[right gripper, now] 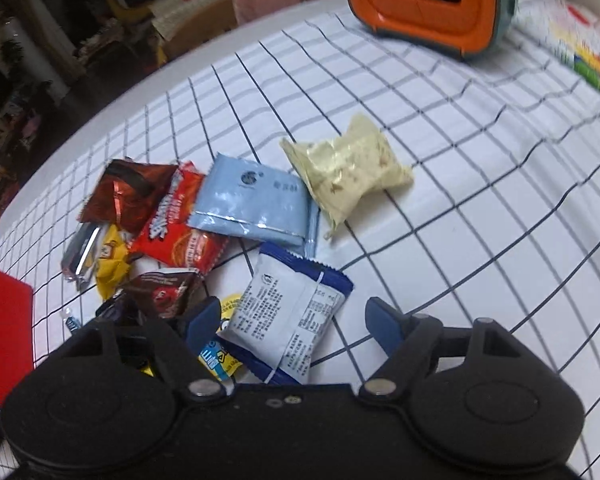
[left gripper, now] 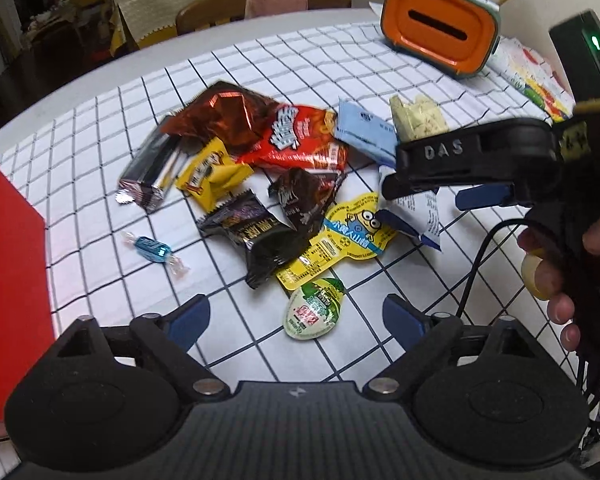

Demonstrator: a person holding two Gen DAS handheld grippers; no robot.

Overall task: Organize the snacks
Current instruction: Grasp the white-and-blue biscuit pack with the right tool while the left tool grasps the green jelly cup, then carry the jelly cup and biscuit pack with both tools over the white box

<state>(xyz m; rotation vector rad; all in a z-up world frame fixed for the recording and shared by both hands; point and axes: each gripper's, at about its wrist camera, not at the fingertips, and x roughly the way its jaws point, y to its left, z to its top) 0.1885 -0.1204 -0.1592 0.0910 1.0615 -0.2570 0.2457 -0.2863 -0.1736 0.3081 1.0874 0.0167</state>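
Observation:
A pile of snack packets lies on a checked tablecloth (left gripper: 260, 64). My left gripper (left gripper: 296, 314) is open and empty, just above a green-and-white jelly cup (left gripper: 314, 312). Ahead lie a yellow minion packet (left gripper: 340, 240), a black packet (left gripper: 256, 236), a red packet (left gripper: 296, 140) and a blue candy (left gripper: 154, 249). My right gripper (right gripper: 292, 322) is open with a white-and-blue packet (right gripper: 288, 316) between its fingers, not gripped. It also shows in the left wrist view (left gripper: 432, 188). A light blue packet (right gripper: 252, 200) and a cream packet (right gripper: 352, 168) lie beyond.
An orange-lidded box with a slot (left gripper: 440, 28) stands at the table's far right; it also shows in the right wrist view (right gripper: 428, 0). A red flat object (left gripper: 12, 260) lies at the left edge. Chairs (left gripper: 260, 4) stand behind the table.

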